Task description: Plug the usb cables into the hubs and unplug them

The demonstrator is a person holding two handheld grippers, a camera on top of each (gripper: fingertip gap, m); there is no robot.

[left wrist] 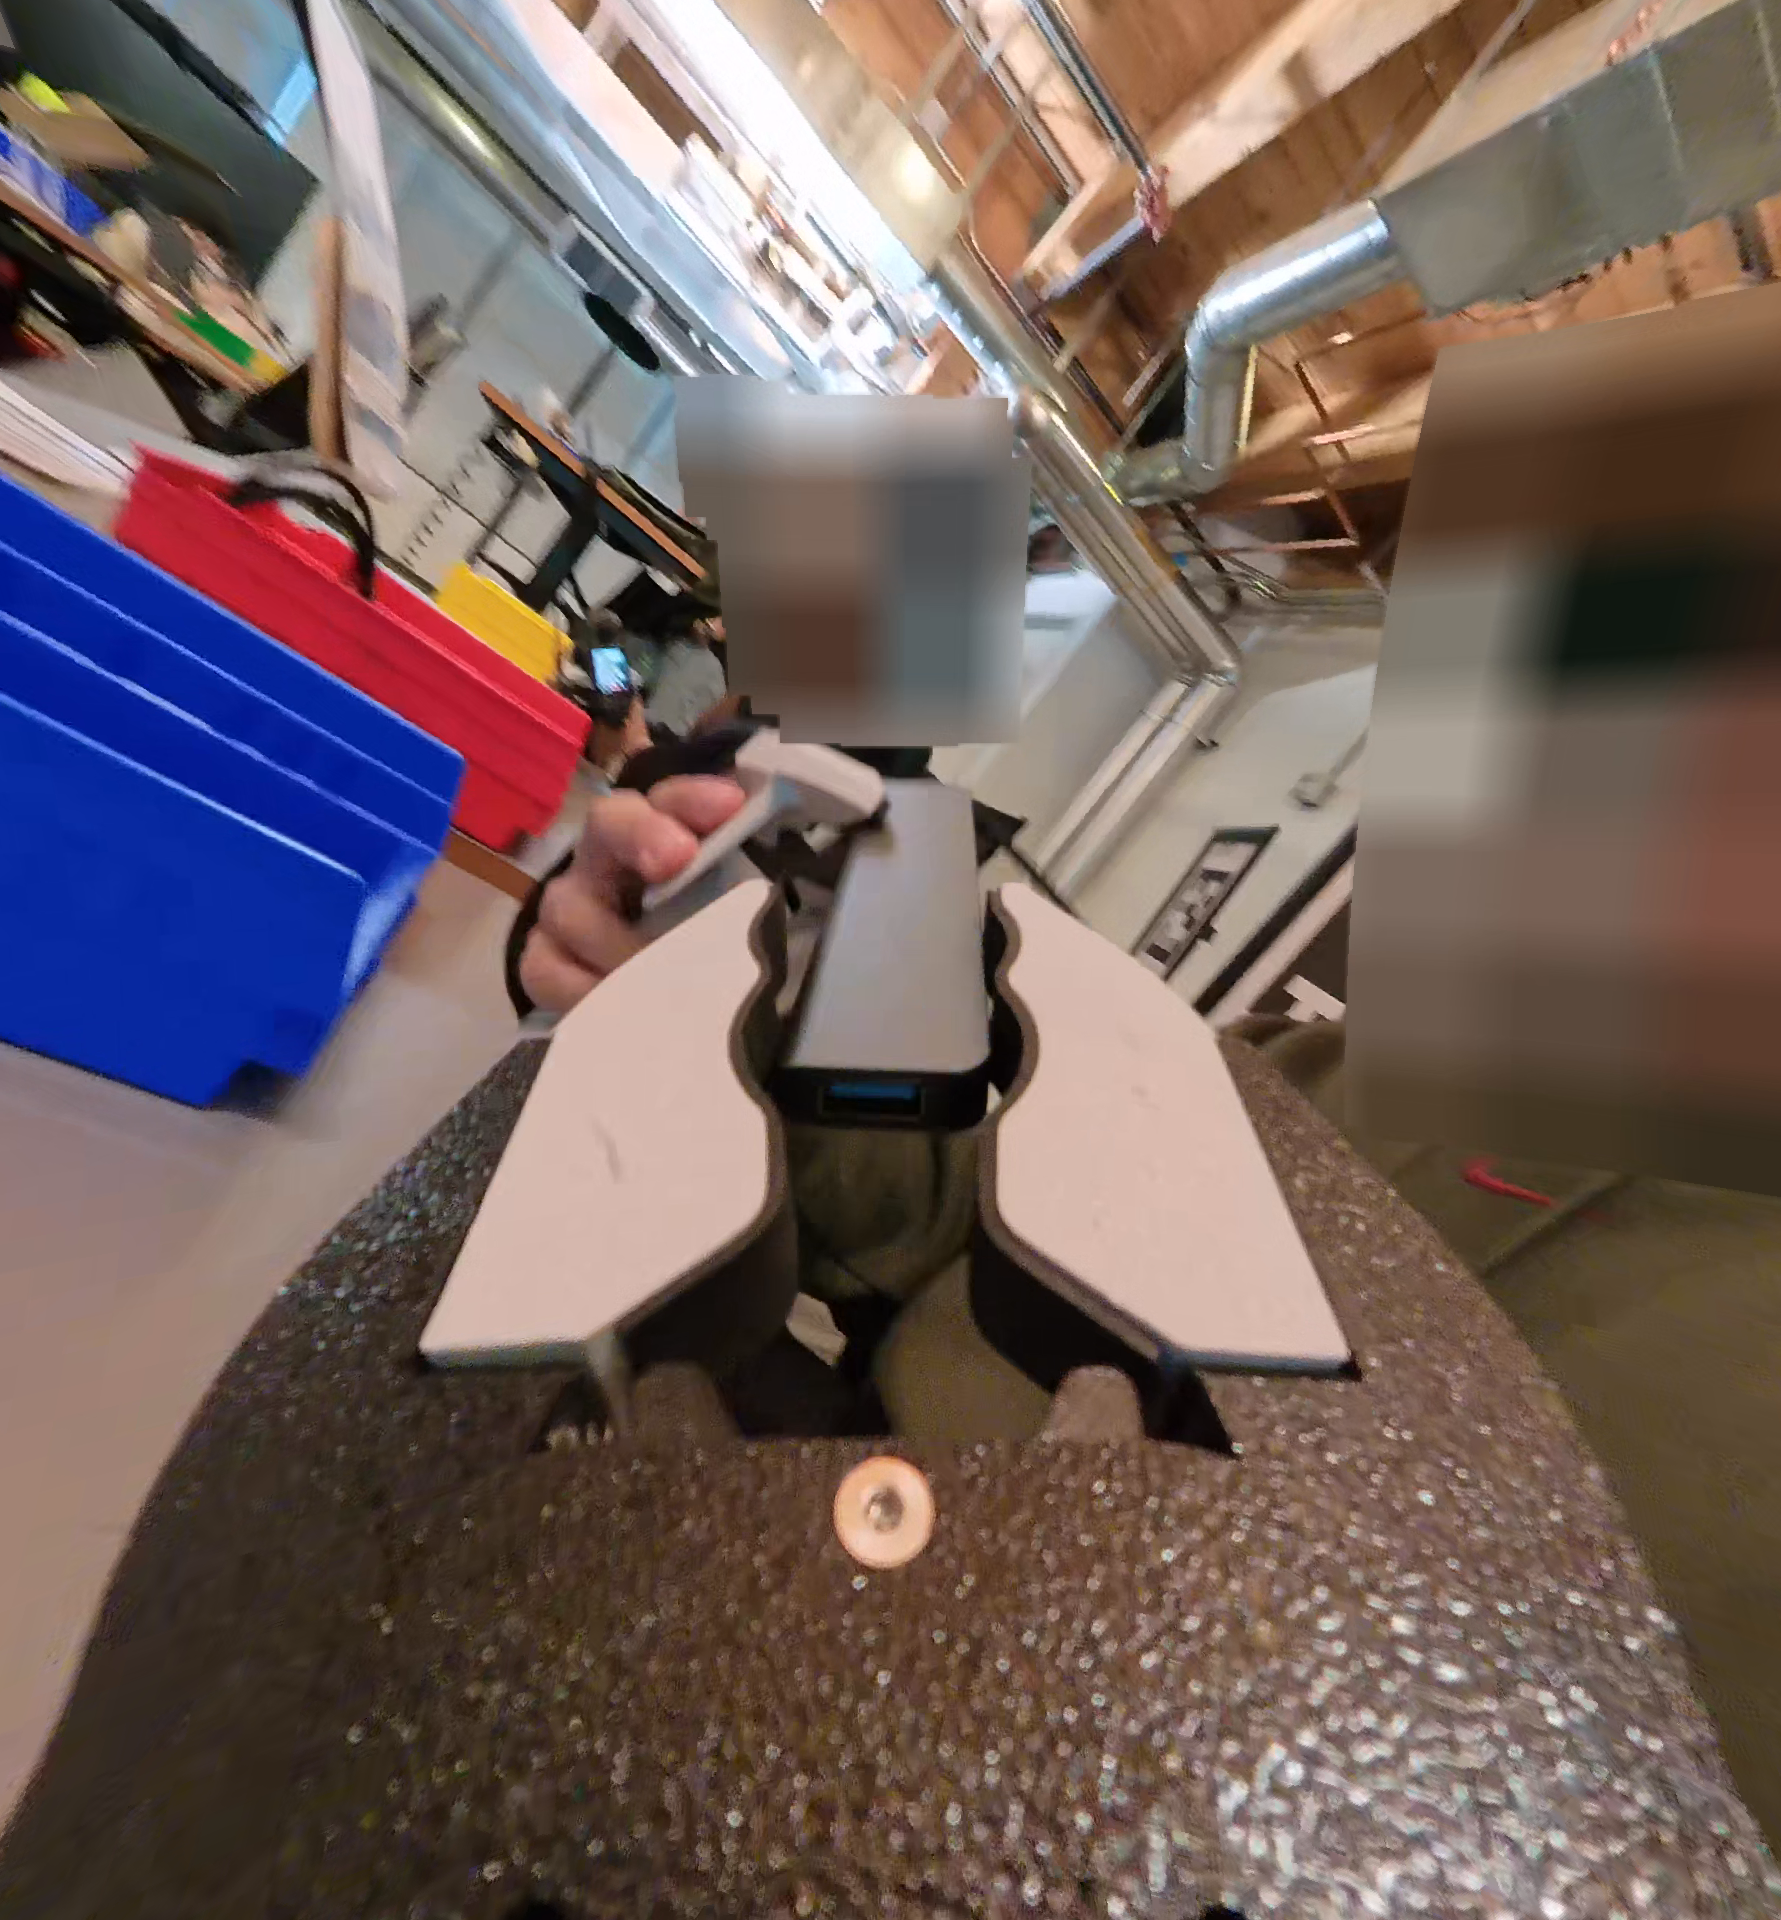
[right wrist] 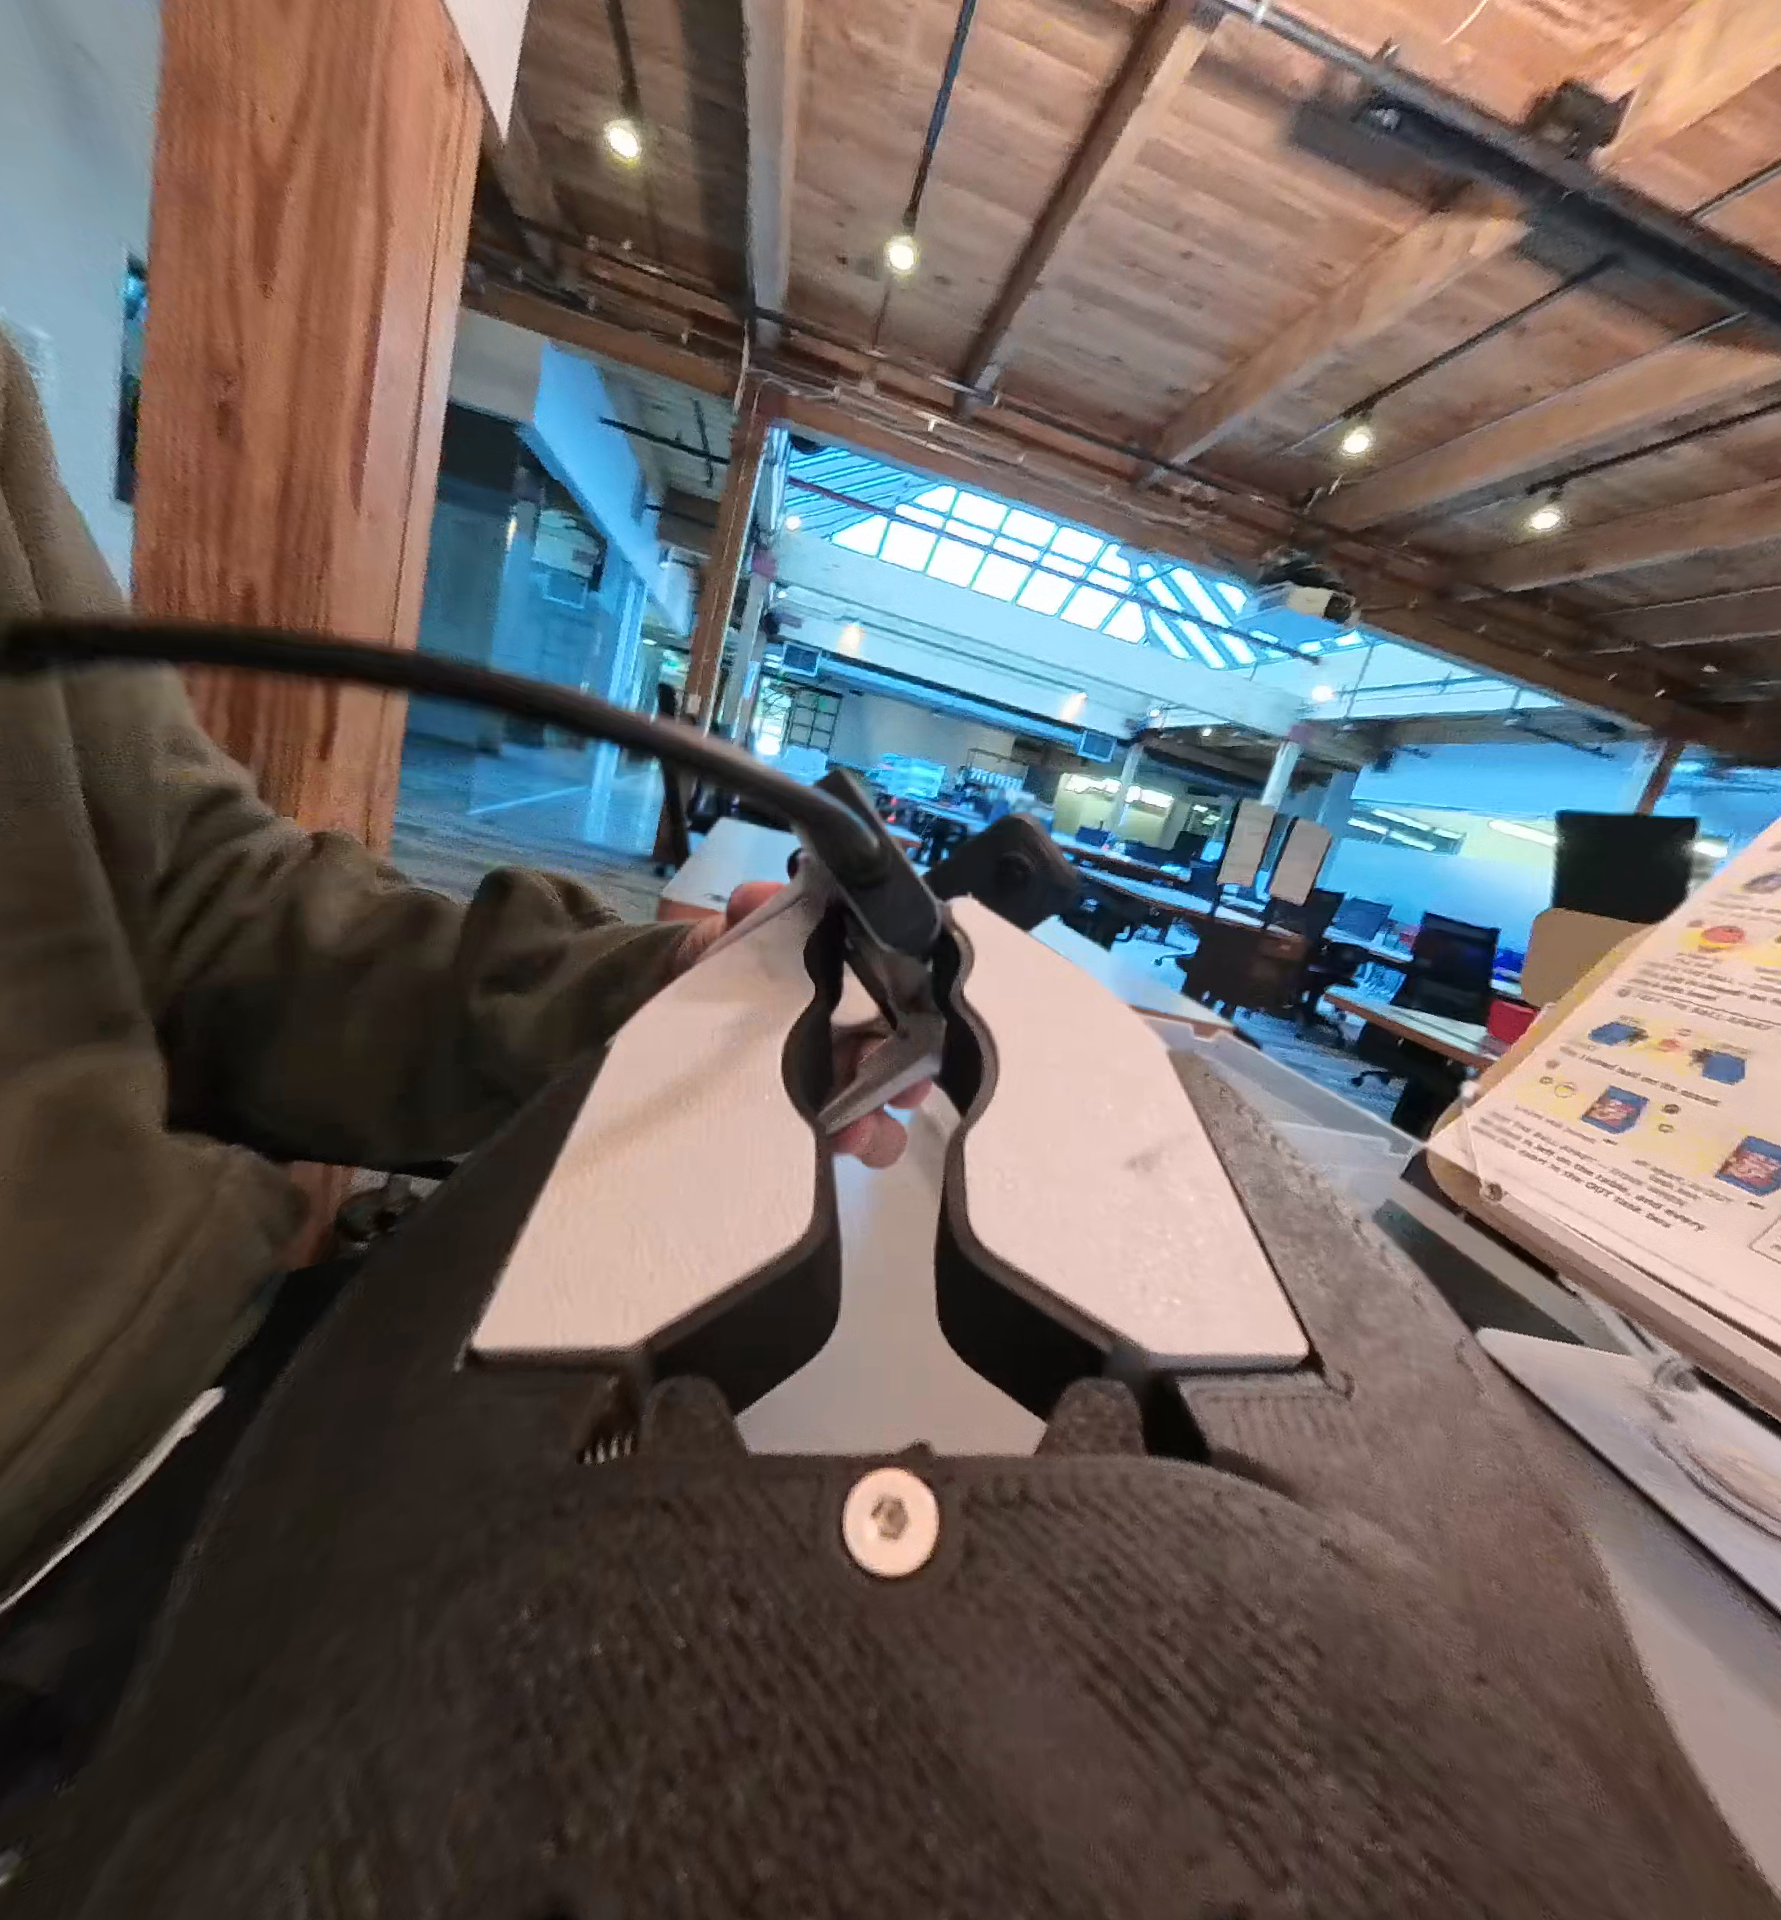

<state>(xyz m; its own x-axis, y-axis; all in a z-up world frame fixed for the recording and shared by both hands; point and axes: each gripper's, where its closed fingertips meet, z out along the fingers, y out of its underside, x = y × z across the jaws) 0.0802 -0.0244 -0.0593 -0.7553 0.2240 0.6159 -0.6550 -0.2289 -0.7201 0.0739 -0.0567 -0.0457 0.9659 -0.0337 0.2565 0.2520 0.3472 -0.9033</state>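
My left gripper is shut on a grey USB hub, held lengthwise between the fingers, with its blue-lined port facing the camera. Beyond the hub a hand holds the other gripper. My right gripper is shut on the black plug of a USB cable, which arcs off to the left. Just past the plug there is a grey part and fingers of the other hand; whether plug and hub touch is hidden.
Stacked blue bins, a red bin and a yellow bin stand on the pale table to the left. A board with printed sheets leans at the right. A green sleeve and a wooden post fill the left. Tip to tip, the grippers are about 4 cm apart.
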